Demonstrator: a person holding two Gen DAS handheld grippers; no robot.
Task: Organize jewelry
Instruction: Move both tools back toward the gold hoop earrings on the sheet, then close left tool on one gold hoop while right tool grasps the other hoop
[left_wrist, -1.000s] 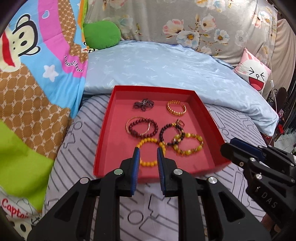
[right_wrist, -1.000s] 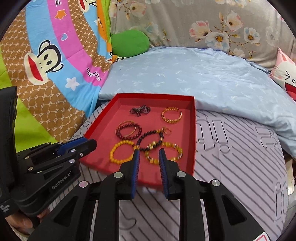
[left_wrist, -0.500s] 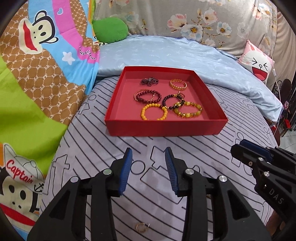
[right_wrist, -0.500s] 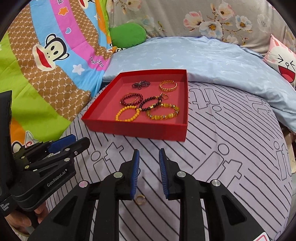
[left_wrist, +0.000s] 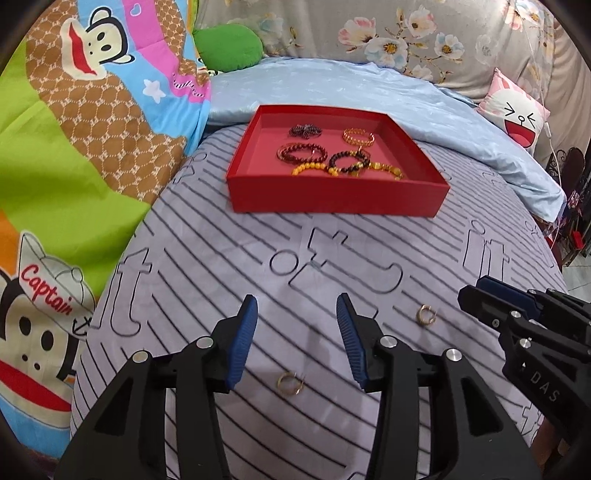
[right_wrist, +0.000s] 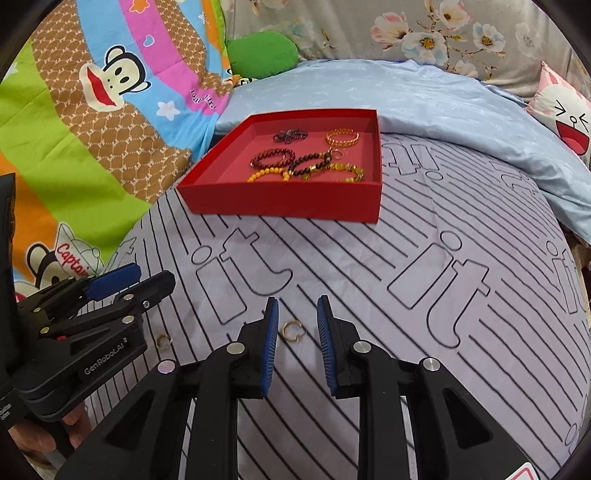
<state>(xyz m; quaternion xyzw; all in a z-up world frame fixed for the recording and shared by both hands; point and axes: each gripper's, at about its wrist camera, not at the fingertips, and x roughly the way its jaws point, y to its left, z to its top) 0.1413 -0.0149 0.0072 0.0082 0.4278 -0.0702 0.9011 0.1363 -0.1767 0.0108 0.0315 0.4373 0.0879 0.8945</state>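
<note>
- Now both my tongs are back from the red tray, which sat right under them a second ago; the tray is well apart up the bed.
- My left tongs have spread wider, empty, with one small gold ring on the sheet between the fingers.
- My right tongs are open too, straddling the other ring (also loose on the sheet).
- Bracelets already lie in the tray, so I judge these two rings are next.

Both wrist cameras looked forward low over the striped bedsheet, sharing the red tray ahead.
</note>
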